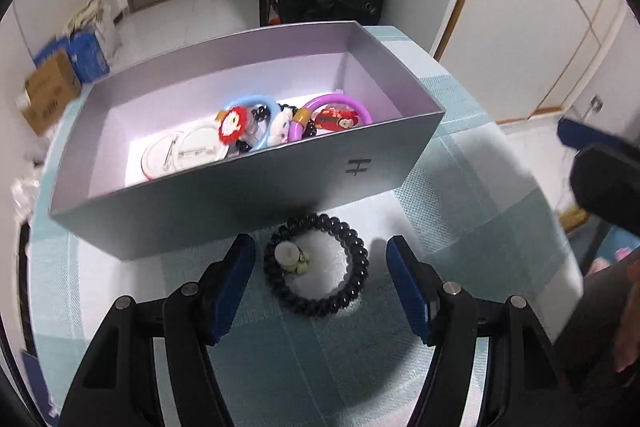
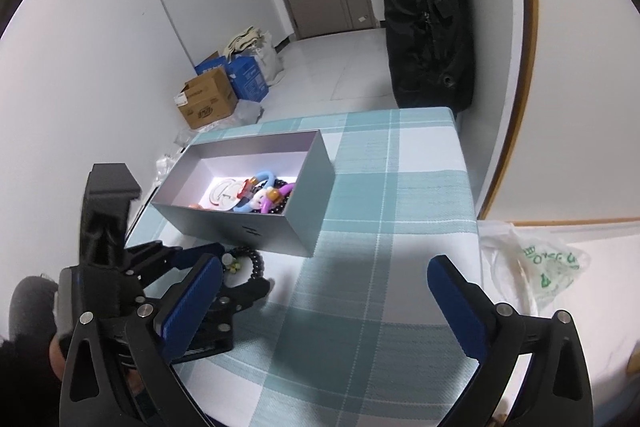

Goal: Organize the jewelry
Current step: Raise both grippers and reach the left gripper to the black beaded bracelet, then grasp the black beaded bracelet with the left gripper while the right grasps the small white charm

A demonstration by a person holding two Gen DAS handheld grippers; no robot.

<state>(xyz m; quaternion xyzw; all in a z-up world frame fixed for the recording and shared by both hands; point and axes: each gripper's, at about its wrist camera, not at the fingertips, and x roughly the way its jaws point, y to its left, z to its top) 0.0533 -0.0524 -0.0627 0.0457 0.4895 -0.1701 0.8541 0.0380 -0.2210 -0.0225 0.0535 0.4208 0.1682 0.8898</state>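
Observation:
A black spiral hair tie with a small pale charm lies on the checked tablecloth in front of an open grey box. My left gripper is open, its blue fingers on either side of the hair tie, just above it. The box holds a white pin badge, a blue bracelet, a purple bracelet and black beads. In the right wrist view the box, the hair tie and the left gripper show at left. My right gripper is open and empty over the cloth.
The teal checked table ends close behind the box. A black bag stands beyond the far edge. Cardboard boxes sit on the floor at the far left. A plastic bag lies off the table's right side.

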